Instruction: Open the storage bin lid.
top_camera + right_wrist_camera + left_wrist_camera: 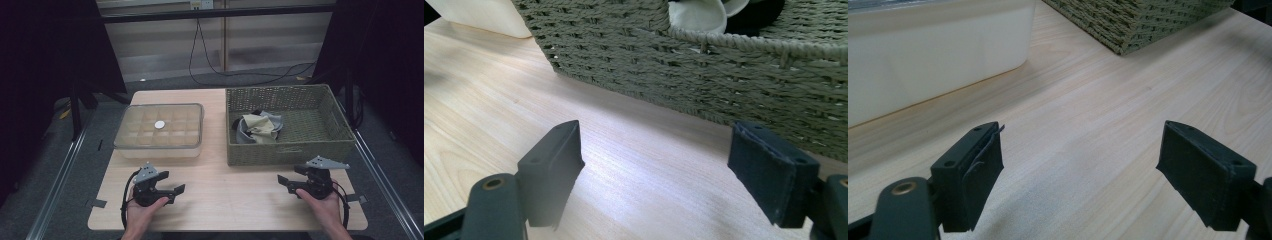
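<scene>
A woven green basket (320, 145) stands at the right half of the wooden table, with crumpled grey, beige and black cloths (260, 127) inside. A clear plastic box (160, 142) with a grid of compartments and a white round knob on its lid sits at the left. My left gripper (172, 185) rests near the front edge, held by a hand, open and holding nothing; in the left gripper view its jaws stand wide apart over bare wood (1080, 150). My right gripper (289, 184) is open too, just in front of the basket wall (704, 75).
The table (225, 200) has free wood between the two grippers. Black cables (240, 75) trail on the floor behind the table. Dark frames and metal rails stand at both sides.
</scene>
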The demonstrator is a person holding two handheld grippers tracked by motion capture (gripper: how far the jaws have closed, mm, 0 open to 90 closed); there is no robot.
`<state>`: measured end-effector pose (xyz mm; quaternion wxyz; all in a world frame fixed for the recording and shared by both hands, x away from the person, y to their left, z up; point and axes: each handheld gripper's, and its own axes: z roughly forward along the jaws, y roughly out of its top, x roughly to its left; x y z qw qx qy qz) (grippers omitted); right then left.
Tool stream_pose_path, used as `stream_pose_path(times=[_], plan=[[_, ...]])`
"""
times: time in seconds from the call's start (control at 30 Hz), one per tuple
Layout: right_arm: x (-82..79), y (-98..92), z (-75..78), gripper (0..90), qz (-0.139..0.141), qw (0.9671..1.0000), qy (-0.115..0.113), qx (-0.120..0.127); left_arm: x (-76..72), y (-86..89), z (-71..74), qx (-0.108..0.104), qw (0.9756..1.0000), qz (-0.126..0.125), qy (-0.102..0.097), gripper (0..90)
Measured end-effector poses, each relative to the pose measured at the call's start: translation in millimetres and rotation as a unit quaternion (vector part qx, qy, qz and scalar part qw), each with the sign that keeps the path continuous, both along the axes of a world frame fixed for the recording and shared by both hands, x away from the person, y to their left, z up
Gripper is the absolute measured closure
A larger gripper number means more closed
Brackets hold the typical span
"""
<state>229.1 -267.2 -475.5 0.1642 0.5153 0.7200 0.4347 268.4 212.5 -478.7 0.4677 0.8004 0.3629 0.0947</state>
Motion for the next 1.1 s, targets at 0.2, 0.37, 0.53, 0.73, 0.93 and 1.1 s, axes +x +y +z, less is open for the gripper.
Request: stream_pose_path(times=[0.2, 0.37, 0.53, 0.73, 0.93, 1.1], plan=[[0.6, 0.5, -1.1, 21.4, 0.005, 1.0000, 0.005, -0.001, 1.9, -0.2, -0.3, -0.004, 1.0000, 0.000, 0.006, 17.6], [-0.2, 3.0, -1.9, 22.1, 0.010, 0.9999, 0.011, 0.006, 2.3, 0.2, 1.4, -0.003, 1.0000, -0.004, 0.001, 17.5], [1.8, 9.4, -0.7, 22.9, 0.019, 0.9997, 0.014, 0.008, 1.6, 5.2, 5.0, -0.025, 0.9995, -0.016, 0.009, 16.3], [2.6, 19.0, 7.6, 24.8, 0.033, 0.9993, 0.006, 0.013, 2.5, 16.3, 10.1, -0.023, 0.9996, -0.001, 0.014, 16.7], [6.8, 23.2, 12.1, 26.1, 0.041, 0.9990, 0.005, 0.013, 3.5, 31.1, 17.8, -0.030, 0.9994, 0.010, 0.011, 17.1], [12.4, 27.2, 14.3, 29.6, 0.043, 0.9988, 0.012, 0.017, 3.1, 38.0, 23.3, -0.021, 0.9996, 0.020, 0.000, 17.1]])
